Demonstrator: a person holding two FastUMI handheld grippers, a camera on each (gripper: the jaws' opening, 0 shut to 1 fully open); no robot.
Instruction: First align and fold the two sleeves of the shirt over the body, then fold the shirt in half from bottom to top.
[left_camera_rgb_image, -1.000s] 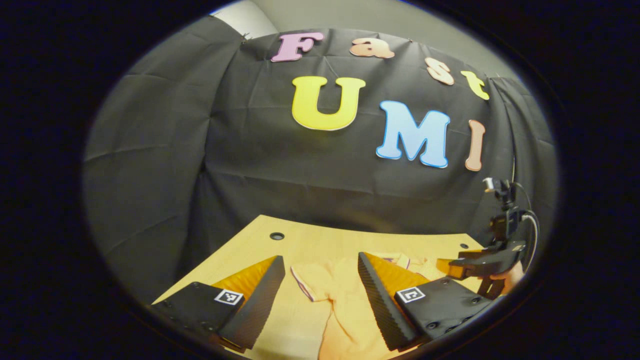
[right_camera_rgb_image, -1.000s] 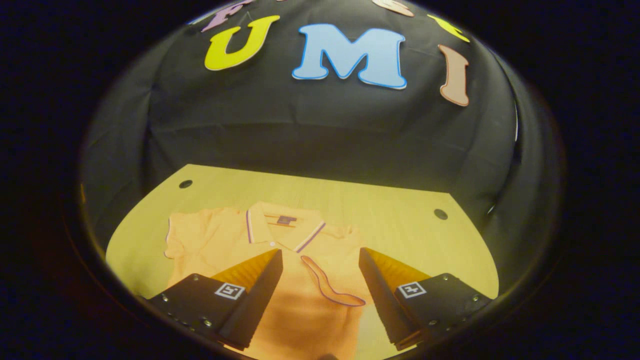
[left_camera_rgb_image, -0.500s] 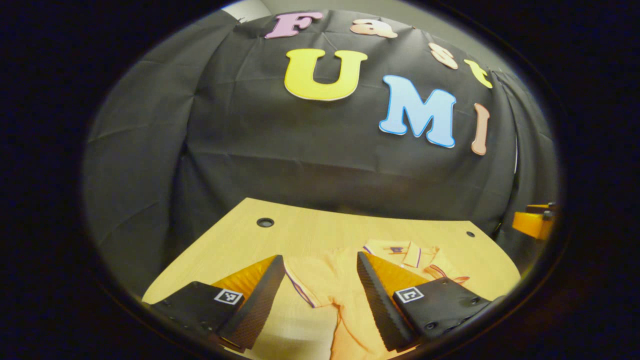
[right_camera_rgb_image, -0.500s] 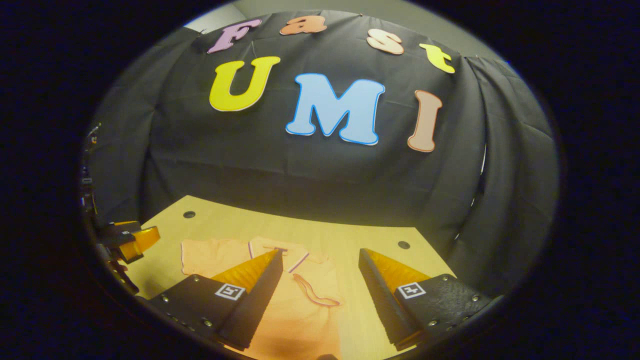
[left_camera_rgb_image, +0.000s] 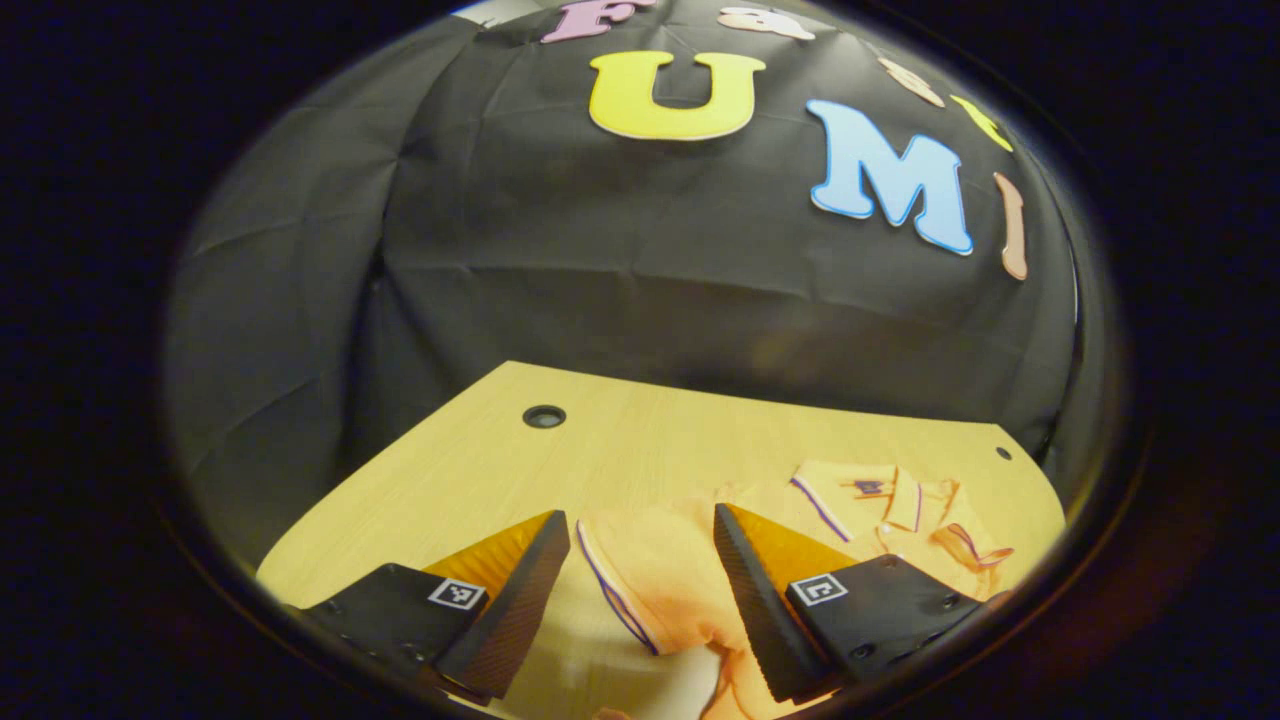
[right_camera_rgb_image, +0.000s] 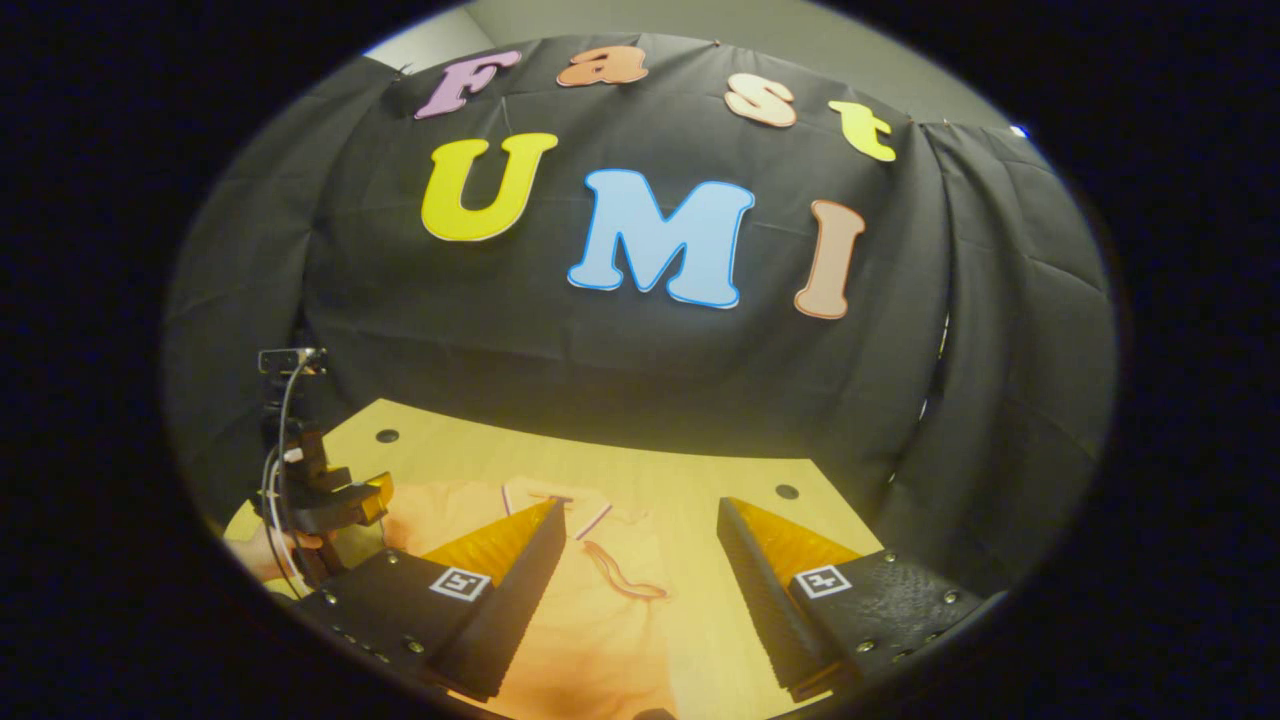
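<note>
An orange polo shirt (left_camera_rgb_image: 670, 575) with purple-trimmed collar (left_camera_rgb_image: 870, 490) lies flat on the wooden table (left_camera_rgb_image: 620, 450). Its unfolded sleeve, edged in purple, lies between and just below the fingers of my left gripper (left_camera_rgb_image: 638, 517), which is open and holds nothing. The other sleeve (right_camera_rgb_image: 620, 582) lies folded over the shirt's body (right_camera_rgb_image: 600, 640). My right gripper (right_camera_rgb_image: 640, 505) hovers open above the body, holding nothing. In the right gripper view the left gripper (right_camera_rgb_image: 345, 497) appears at the shirt's far side, held by a hand (right_camera_rgb_image: 258, 552).
The table has small round holes near its back corners (left_camera_rgb_image: 543, 416) (right_camera_rgb_image: 787, 491). Black cloth walls close in the booth behind and at both sides. Bare wood lies beyond the collar and to the right of the shirt (right_camera_rgb_image: 700, 620).
The right gripper has pulled back and up from the shirt, leaving the folded sleeve on the body. The left gripper has moved closer over the unfolded sleeve.
</note>
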